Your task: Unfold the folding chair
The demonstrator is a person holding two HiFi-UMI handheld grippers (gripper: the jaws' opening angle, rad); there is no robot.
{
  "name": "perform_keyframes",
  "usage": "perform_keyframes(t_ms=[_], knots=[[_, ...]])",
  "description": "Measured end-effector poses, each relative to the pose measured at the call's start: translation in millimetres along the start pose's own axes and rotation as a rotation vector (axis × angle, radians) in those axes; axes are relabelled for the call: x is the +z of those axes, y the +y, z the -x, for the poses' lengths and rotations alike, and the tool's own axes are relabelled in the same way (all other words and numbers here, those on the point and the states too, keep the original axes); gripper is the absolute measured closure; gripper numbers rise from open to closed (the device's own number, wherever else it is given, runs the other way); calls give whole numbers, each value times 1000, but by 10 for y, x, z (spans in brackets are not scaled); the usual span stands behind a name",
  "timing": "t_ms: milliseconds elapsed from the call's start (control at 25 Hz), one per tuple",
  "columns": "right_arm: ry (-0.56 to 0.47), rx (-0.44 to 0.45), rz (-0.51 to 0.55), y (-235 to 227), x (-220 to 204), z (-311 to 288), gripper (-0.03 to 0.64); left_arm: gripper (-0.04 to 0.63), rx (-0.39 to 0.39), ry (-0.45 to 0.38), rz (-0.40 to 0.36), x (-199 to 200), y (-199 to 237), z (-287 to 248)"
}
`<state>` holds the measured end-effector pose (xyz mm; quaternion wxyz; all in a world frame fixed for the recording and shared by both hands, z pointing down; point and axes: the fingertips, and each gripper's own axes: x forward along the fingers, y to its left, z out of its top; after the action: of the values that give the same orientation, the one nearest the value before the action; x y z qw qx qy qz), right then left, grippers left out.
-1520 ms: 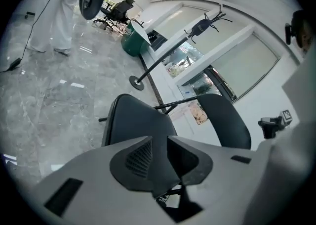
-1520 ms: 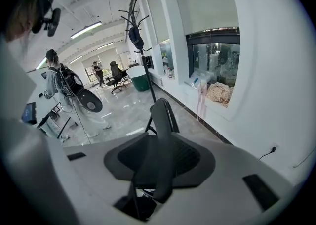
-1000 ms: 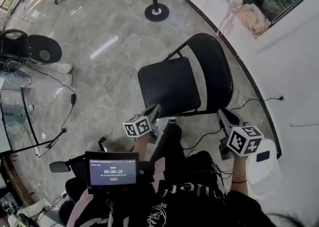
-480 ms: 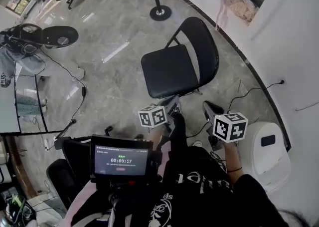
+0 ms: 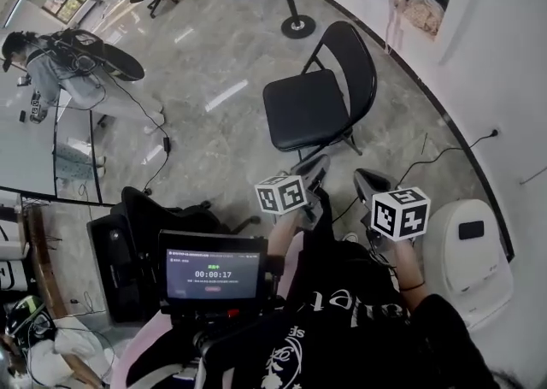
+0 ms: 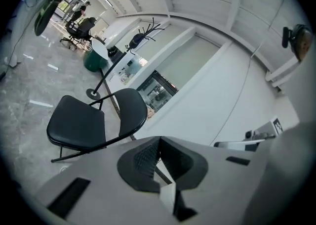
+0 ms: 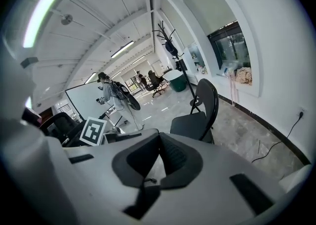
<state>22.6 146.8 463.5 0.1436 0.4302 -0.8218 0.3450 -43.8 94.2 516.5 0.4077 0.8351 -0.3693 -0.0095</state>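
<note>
The black folding chair (image 5: 312, 109) stands unfolded on the marble floor, seat level and backrest up; it also shows in the left gripper view (image 6: 76, 127) and the right gripper view (image 7: 195, 122). My left gripper (image 5: 318, 165) hangs in front of it, apart from the seat's near edge, jaws shut with nothing between them (image 6: 158, 140). My right gripper (image 5: 367, 180) is held beside it, to the right and also clear of the chair, shut and empty (image 7: 159, 137).
A stanchion post base (image 5: 297, 26) stands behind the chair. A white bin (image 5: 466, 250) and a floor cable (image 5: 427, 161) lie to the right by the curved wall. A black office chair (image 5: 128, 225) is at my left, and a person (image 5: 34, 54) stands far left.
Both grippers have drawn back from the chair toward my body, leaving a gap of floor. The chair stays unfolded and appears farther away.
</note>
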Motion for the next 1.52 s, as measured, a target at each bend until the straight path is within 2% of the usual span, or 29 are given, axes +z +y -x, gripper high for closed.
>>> perform_keyframes(t_ms=[80,200,600,960,1200,1520], knots=[[-8,7,17,63,-63,59,601,591,-9,7,-23,-64,-121,73],[-15,10,12,74,-113,116,601,591,-11,37,-100,-95,-273,143],[-27,-18,9,232,-70,137,601,591,-32,39,-306,203,-520,369],[-69,-79,-6,995,-6,-314,601,591,-83,54,-405,461,-314,1124],[-93,-129,-21,1590,-124,-548,601,591,-126,75,-421,534,-61,1636],[-132,-218,-59,1824,-371,-412,601,591,-191,126,-410,284,-23,1914]])
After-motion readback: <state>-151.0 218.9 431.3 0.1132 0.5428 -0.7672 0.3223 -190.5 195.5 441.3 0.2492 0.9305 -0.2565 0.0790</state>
